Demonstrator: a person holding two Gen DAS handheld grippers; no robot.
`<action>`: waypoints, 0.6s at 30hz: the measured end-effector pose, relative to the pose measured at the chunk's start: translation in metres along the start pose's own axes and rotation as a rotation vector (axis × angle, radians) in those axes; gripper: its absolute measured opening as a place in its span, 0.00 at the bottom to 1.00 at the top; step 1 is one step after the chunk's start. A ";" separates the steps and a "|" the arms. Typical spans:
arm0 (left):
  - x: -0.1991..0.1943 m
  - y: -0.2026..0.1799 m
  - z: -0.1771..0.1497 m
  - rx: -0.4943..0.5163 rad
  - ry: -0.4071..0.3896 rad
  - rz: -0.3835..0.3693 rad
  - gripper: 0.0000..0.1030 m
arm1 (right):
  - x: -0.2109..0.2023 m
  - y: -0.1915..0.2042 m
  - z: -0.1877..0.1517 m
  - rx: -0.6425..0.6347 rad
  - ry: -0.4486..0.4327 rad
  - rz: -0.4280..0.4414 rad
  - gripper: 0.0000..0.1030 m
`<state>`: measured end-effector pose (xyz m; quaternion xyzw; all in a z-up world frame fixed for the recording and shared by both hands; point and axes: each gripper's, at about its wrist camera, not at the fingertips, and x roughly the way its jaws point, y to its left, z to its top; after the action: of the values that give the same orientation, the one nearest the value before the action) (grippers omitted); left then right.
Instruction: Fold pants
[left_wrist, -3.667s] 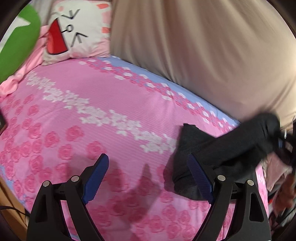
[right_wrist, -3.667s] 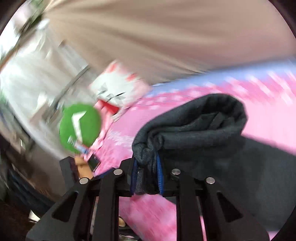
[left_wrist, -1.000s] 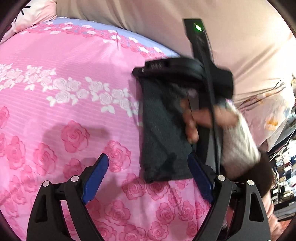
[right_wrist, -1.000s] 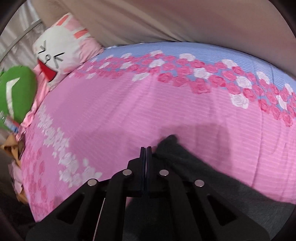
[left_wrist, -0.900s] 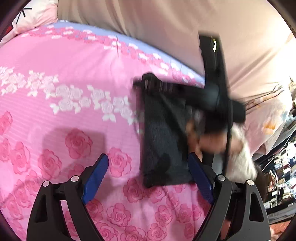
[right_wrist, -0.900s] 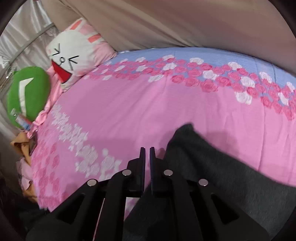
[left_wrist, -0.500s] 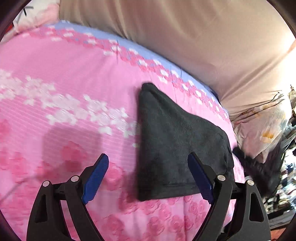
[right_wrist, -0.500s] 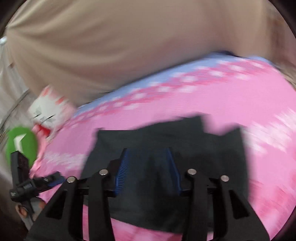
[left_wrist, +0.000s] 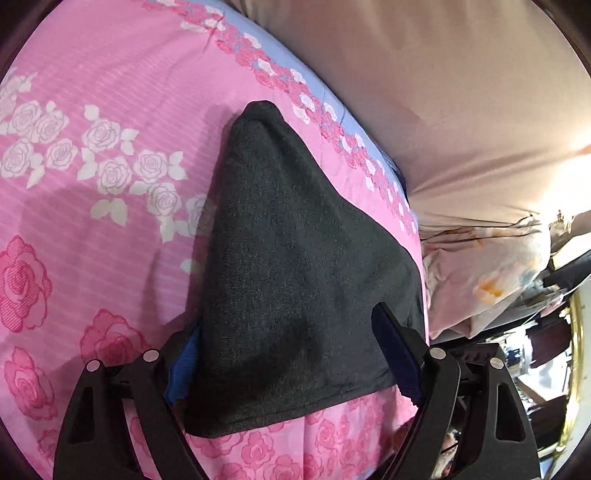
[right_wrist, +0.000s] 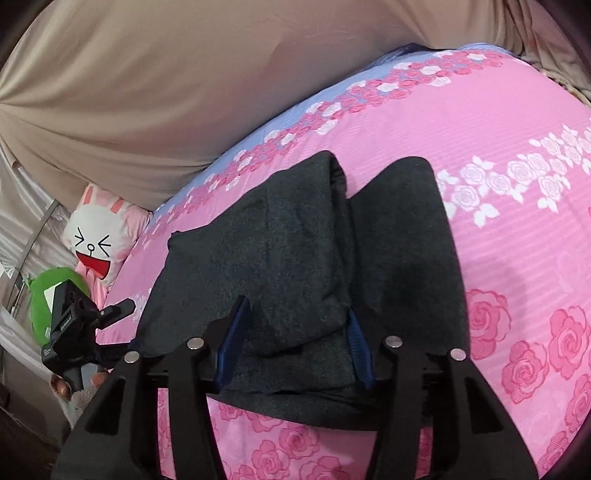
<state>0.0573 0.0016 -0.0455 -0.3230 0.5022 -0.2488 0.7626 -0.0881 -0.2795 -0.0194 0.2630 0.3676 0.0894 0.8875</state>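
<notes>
The dark grey pants (right_wrist: 306, 266) lie folded on the pink rose-print bedspread (right_wrist: 517, 184) (a cartoon rabbit pillow (right_wrist: 98, 240) sits at the far end). The left gripper (left_wrist: 291, 354) hangs spread wide over the bundle. The right gripper (right_wrist: 291, 339), jaws just opening, straddles a fold without pinching.

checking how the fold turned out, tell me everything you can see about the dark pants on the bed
The pants are dark charcoal, a soft knit-looking fabric, folded into a flat stack lying on the pink rose-print bedsheet. A smaller folded layer sits on top of a wider one, with two rounded ends at the far side. The right tool has just been opening and now straddles the top layer; whether its pads still touch the cloth is unclear. The left tool spans the stack's near corner, wide open.
</notes>
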 end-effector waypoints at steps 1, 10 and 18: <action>0.000 0.000 -0.001 0.005 0.006 -0.003 0.79 | 0.002 -0.003 -0.002 -0.012 0.018 -0.007 0.50; 0.004 -0.002 0.002 0.000 0.039 -0.036 0.56 | 0.004 -0.008 0.005 0.045 0.007 0.023 0.17; -0.004 -0.022 -0.001 0.101 0.039 0.070 0.71 | -0.048 -0.001 -0.011 -0.083 -0.046 -0.206 0.25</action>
<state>0.0537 -0.0106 -0.0266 -0.2616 0.5147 -0.2534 0.7762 -0.1303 -0.2930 0.0029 0.1889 0.3684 0.0068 0.9102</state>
